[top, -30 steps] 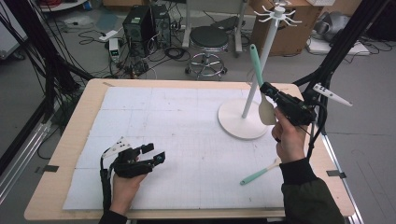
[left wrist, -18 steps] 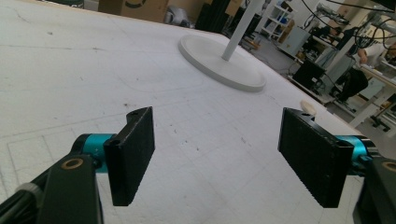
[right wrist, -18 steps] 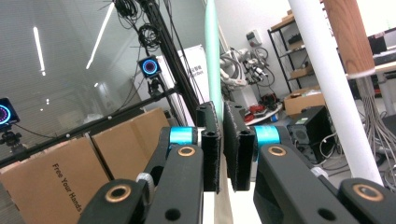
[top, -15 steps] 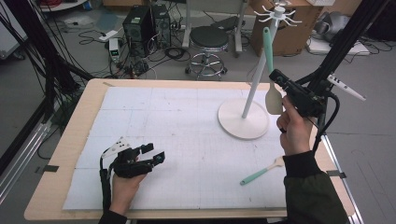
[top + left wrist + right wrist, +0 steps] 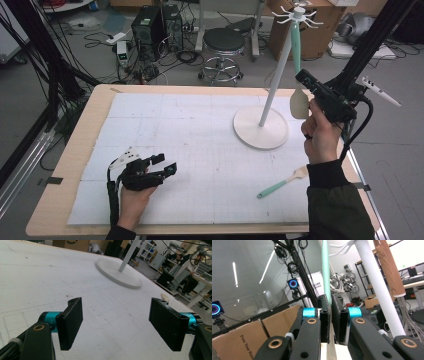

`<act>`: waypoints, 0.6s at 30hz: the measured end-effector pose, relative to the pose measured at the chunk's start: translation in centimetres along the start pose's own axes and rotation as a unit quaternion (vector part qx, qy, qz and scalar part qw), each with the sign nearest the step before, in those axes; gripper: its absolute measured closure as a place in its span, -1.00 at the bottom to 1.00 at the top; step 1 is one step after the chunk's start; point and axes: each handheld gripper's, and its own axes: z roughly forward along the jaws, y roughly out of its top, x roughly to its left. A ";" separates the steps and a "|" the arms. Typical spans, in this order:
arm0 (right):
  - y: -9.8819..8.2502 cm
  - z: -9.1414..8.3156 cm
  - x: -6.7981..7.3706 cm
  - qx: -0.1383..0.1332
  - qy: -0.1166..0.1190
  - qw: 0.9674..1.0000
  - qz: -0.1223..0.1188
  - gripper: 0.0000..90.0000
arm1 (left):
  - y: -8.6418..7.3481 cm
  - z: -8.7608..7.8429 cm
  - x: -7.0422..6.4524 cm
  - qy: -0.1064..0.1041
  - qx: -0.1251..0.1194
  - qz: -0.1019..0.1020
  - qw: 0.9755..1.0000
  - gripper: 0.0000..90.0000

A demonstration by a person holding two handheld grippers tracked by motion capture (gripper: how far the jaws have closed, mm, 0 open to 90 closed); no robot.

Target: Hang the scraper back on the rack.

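Note:
My right gripper (image 5: 301,77) is shut on a spatula (image 5: 299,106) with a teal handle and a cream blade, held upright beside the white stand (image 5: 276,67). The handle tip reaches up among the hooks (image 5: 297,12) at the stand's top. In the right gripper view the jaws (image 5: 330,315) pinch the teal handle (image 5: 326,270), with the stand's pole (image 5: 377,290) just to the right. A second teal spatula (image 5: 282,182) lies on the mat at the front right. My left gripper (image 5: 166,164) rests on the mat at the front left, open with nothing between its pads (image 5: 70,322).
The stand's round base (image 5: 260,127) sits on the white mat (image 5: 200,125) at the back right, also seen ahead of the left gripper (image 5: 117,272). A wooden-handled brush (image 5: 389,267) shows close to the pole. Off the table stand a stool (image 5: 223,42), cables and cardboard boxes.
My right gripper has risen with the spatula and moved right, bringing the handle tip up to the stand's hooks. The left gripper has stayed put.

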 end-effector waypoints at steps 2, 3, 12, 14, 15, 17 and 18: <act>-0.1 0.1 -0.1 0.000 0.000 1.000 -0.001 0.91 | 0.0 0.1 0.0 -0.001 0.000 -0.001 1.000 -0.38; -0.1 0.0 -0.1 -0.001 0.001 1.000 0.000 0.91 | 0.0 0.1 -0.1 -0.002 0.001 0.002 1.000 -0.38; -0.5 0.0 -0.6 -0.012 0.000 1.000 0.010 0.91 | 0.0 0.0 -0.1 -0.003 -0.002 0.001 1.000 -0.38; -0.7 -0.1 -0.9 -0.010 0.000 1.000 0.016 0.91 | 0.0 0.0 -0.1 -0.002 -0.001 0.002 1.000 -0.38; -0.8 -0.1 -1.0 -0.009 0.000 1.000 0.017 0.91 | 0.0 0.0 -0.1 -0.003 -0.002 0.001 1.000 -0.38; -0.9 -0.2 -1.1 -0.016 0.002 1.000 0.020 0.91 | 0.0 0.1 -0.1 -0.004 0.000 0.001 1.000 -0.38; -0.8 -0.2 -1.2 -0.014 0.001 1.000 0.019 0.91 | 0.0 0.1 -0.1 -0.003 0.000 0.001 1.000 -0.38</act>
